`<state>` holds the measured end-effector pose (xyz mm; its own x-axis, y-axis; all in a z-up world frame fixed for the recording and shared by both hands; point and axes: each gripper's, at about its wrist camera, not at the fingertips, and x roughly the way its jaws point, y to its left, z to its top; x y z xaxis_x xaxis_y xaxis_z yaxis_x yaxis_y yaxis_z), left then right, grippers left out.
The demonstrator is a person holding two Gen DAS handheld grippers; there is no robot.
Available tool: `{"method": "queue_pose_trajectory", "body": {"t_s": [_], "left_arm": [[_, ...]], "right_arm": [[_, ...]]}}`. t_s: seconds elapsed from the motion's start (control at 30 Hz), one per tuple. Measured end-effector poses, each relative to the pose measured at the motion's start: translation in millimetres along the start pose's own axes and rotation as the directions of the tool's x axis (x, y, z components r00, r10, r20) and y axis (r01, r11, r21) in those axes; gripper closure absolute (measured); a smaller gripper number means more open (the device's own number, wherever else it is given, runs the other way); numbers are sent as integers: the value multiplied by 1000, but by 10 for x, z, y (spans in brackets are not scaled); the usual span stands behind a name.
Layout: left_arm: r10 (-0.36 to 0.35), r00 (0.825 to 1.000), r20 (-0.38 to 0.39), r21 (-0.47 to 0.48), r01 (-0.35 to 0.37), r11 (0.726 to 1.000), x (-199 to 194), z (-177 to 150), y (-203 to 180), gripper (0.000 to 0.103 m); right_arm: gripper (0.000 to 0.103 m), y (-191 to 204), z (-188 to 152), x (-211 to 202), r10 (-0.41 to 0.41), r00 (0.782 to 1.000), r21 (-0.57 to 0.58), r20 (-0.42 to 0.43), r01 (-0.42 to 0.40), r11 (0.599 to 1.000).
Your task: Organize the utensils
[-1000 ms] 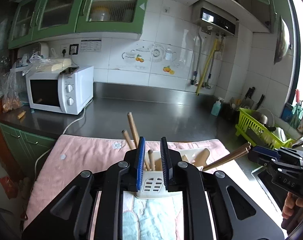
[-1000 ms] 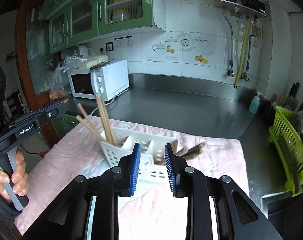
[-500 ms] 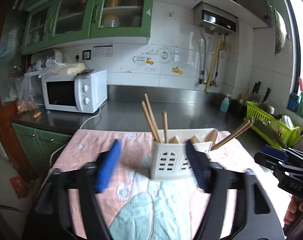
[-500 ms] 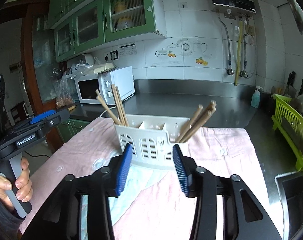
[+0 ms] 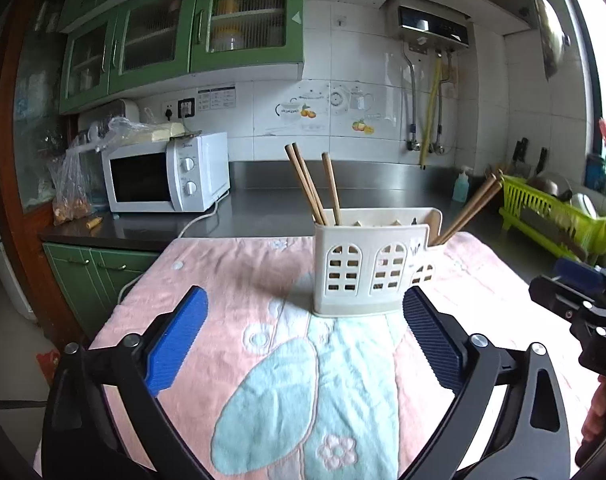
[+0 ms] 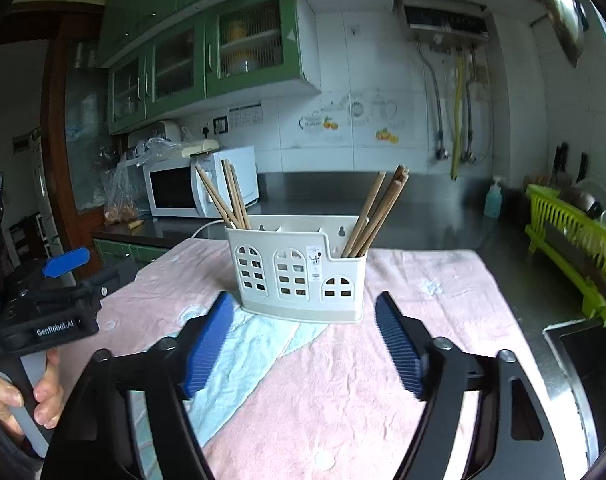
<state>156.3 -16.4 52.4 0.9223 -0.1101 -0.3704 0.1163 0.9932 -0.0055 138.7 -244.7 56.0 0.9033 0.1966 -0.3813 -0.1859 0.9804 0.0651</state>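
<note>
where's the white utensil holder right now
The white utensil holder stands upright on the pink towel, centre of both wrist views, just ahead of the open claws, with the microwave behind it to the left.

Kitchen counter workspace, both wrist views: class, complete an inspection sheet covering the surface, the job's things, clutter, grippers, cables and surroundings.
Surface: pink towel with a blue patch, spread on a dark counter.
Job's things: white utensil holder upright on the towel; chopsticks lean out of one end compartment, more chopsticks out of the other.
Clutter: plastic bag beside the microwave.
Grippers: left gripper and right gripper open, jaws just opened, nothing between them.
Cables: white microwave cord trailing over the counter.
Surroundings: green cabinets, tiled wall, green dish rack.
</note>
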Motion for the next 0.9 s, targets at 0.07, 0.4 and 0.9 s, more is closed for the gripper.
{"method": "queue_pose_trajectory", "body": {"t_s": [0.07, 0.4, 0.9], "left_arm": [[0, 1000, 2, -5, 0, 1000, -12, -71, -1, 5], [-1, 1000, 8, -32, 1, 999, -25, -269, 13, 5], [-10, 1000, 17, -38, 11, 999, 38, -350, 85, 5]], "right_arm": [[30, 23, -60, -1, -3, 1000, -15, 7, 3, 1000], [25, -55, -254, 42, -21, 999, 28, 29, 20, 999], [15, -51, -334, 149, -67, 998, 5, -8, 67, 998]]}}
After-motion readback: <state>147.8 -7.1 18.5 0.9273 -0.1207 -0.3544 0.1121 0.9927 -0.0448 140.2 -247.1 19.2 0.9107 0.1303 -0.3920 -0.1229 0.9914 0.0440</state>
